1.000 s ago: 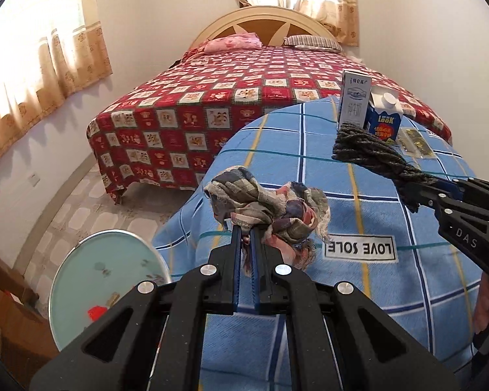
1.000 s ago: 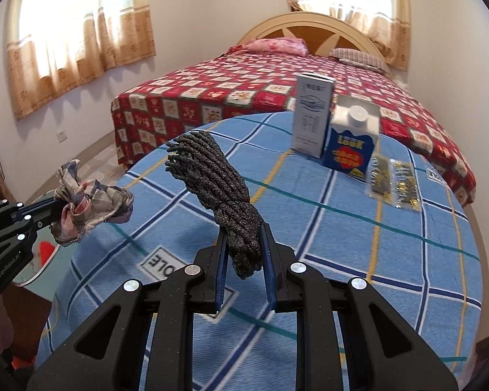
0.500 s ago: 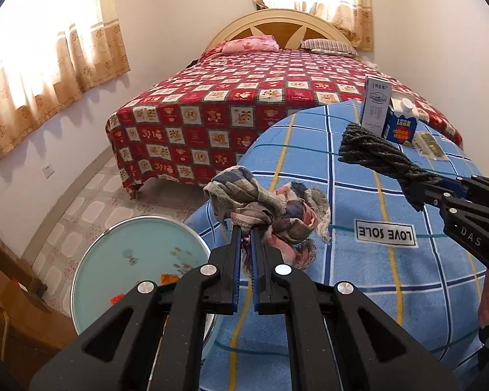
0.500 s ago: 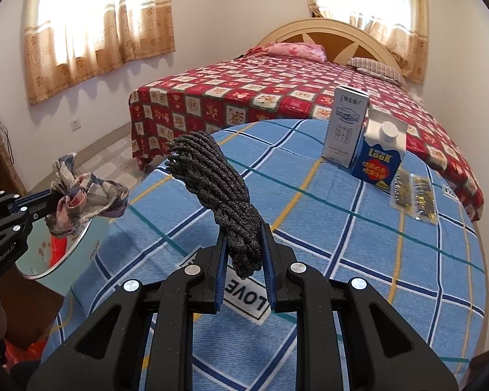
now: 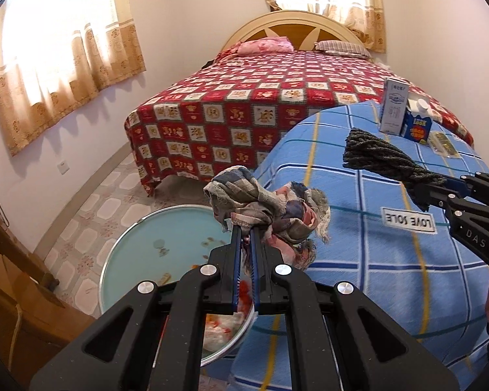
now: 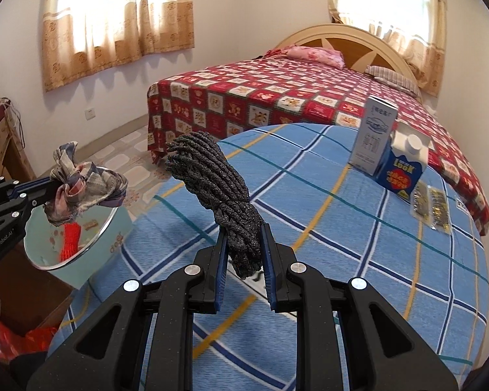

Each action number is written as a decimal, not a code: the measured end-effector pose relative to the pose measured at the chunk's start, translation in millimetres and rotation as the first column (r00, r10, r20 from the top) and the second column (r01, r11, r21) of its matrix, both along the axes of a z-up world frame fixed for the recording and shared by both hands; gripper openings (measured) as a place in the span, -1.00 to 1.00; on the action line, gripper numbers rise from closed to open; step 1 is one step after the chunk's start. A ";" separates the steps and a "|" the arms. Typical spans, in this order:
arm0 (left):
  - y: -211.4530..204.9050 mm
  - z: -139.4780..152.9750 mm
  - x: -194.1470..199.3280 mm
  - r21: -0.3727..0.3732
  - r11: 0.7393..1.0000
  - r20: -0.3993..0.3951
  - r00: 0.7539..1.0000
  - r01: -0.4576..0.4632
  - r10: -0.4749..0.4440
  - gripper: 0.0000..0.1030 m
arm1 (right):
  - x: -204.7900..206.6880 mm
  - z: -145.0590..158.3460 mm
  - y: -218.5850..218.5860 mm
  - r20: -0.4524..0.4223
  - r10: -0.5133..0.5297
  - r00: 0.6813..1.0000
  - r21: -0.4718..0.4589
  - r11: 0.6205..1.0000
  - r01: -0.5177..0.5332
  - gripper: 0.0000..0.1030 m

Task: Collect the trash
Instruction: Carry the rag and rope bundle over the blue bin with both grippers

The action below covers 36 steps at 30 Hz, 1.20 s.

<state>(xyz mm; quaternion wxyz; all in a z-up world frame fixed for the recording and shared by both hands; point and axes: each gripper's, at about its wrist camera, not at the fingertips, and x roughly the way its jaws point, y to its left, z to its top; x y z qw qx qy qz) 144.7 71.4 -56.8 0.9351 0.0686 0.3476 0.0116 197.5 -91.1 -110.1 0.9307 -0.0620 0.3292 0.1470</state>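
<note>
The left gripper [image 5: 244, 228] has its jaws clenched on a crumpled plaid rag [image 5: 267, 208], which hangs above the near rim of a round light-blue bin [image 5: 140, 254] standing on the floor beside the worktop [image 6: 375, 260]. The bin already holds some red and white scraps. The right gripper [image 6: 244, 244] grasps a bundle of dark twisted rope [image 6: 218, 179] between its jaws, over the worktop's blue checked cloth, near the bin. Far from the bin, on the other side of the worktop, stand a white carton [image 6: 375, 133] and a blue carton [image 6: 404, 166], touching each other, with two flat foil packets [image 6: 430, 205] just beside them.
</note>
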 end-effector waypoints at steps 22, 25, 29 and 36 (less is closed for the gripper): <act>73.8 -17.2 -21.9 0.034 0.991 -0.027 0.992 -0.126 0.127 -0.90 | 5.0 -3.7 63.4 -0.002 0.138 0.990 -0.023 0.990 -0.138 -0.61; 81.1 -17.0 -23.9 0.035 0.990 -0.028 0.990 -0.139 0.140 -0.90 | 6.0 -2.0 73.2 -0.001 0.158 0.987 -0.029 0.987 -0.158 -0.61; 93.1 -17.5 -27.2 0.033 0.986 -0.029 0.986 -0.162 0.162 -0.90 | 6.0 -1.5 86.8 -0.001 0.181 0.984 -0.036 0.983 -0.181 -0.61; 110.7 -18.5 -30.4 0.030 0.980 -0.032 0.980 -0.194 0.195 -0.90 | 5.1 -1.5 109.3 0.000 0.222 0.975 -0.057 0.973 -0.222 -0.61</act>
